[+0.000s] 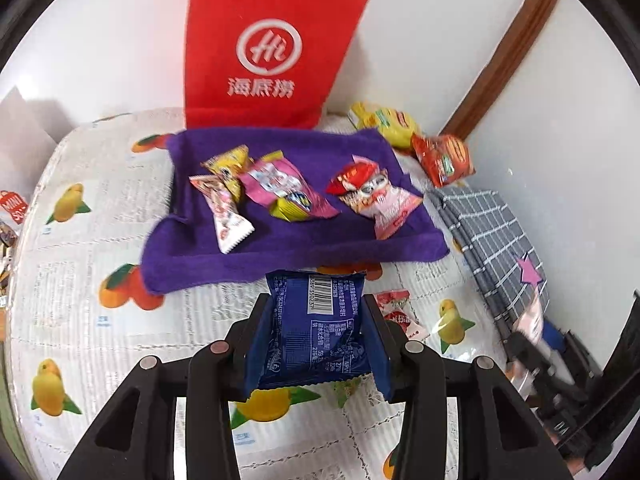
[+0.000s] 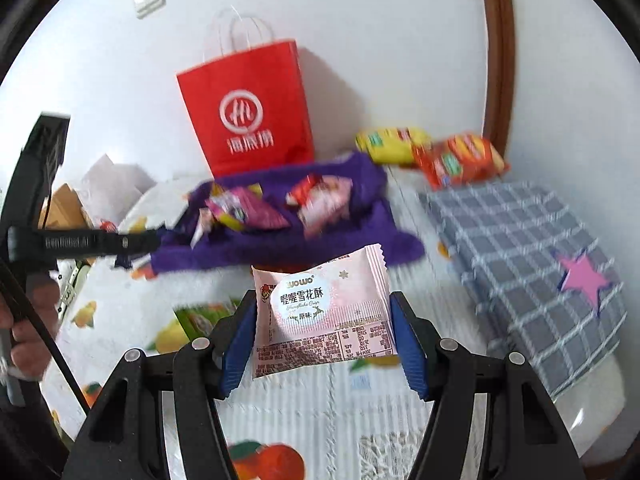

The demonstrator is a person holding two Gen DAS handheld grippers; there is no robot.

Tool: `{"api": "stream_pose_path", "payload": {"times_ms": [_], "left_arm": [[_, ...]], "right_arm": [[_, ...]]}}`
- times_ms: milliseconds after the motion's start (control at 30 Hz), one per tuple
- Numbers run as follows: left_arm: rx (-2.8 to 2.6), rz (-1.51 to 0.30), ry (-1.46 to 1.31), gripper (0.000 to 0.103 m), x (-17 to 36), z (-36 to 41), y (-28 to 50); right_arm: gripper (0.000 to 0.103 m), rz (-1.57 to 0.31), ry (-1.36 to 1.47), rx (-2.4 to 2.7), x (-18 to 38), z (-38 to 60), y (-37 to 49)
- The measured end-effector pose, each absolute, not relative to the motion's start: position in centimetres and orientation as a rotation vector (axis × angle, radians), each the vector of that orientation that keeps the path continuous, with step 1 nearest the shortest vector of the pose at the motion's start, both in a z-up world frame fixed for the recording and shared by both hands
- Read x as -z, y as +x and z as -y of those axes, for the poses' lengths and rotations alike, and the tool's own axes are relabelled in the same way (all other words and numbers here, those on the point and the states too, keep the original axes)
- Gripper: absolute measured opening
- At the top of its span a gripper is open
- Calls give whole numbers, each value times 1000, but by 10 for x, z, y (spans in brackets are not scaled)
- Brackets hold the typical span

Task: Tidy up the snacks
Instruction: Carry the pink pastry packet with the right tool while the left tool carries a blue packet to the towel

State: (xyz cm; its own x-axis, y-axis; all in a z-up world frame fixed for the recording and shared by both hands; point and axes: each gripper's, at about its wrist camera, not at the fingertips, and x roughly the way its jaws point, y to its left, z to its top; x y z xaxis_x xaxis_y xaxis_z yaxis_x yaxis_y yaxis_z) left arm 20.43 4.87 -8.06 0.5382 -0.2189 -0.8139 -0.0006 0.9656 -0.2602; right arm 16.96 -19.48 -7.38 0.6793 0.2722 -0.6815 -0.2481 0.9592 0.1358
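We see the left gripper clenched on a dark blue snack packet, which sits squarely between its blue pads with the barcode toward twelve o'clock. The right gripper likewise grips a pale pink snack packet, pinched at both side edges and held above the cloth. Both tools tilt downward toward the bed. At nine o'clock in the right wrist view a hand holds the other black tool. Ahead at twelve o'clock lies a purple towel carrying several wrapped snacks, and behind it a red paper bag stands against the white wall. At one o'clock rest a yellow packet and an orange packet, near a folded grey checked cloth. Everything lies on a fruit-printed bedcover.
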Motion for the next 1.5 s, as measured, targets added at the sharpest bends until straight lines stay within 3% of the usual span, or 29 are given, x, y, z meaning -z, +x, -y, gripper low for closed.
{"api": "stream_pose_path", "payload": {"times_ms": [467, 900, 1500], "left_arm": [[100, -888, -295, 42, 29, -82, 230], [114, -905, -319, 42, 45, -78, 311], [57, -941, -383, 42, 80, -119, 338]], "right_arm": [[63, -761, 139, -369, -3, 173, 249], [63, -861, 87, -369, 30, 145, 336], [64, -871, 35, -439, 49, 99, 404]]}}
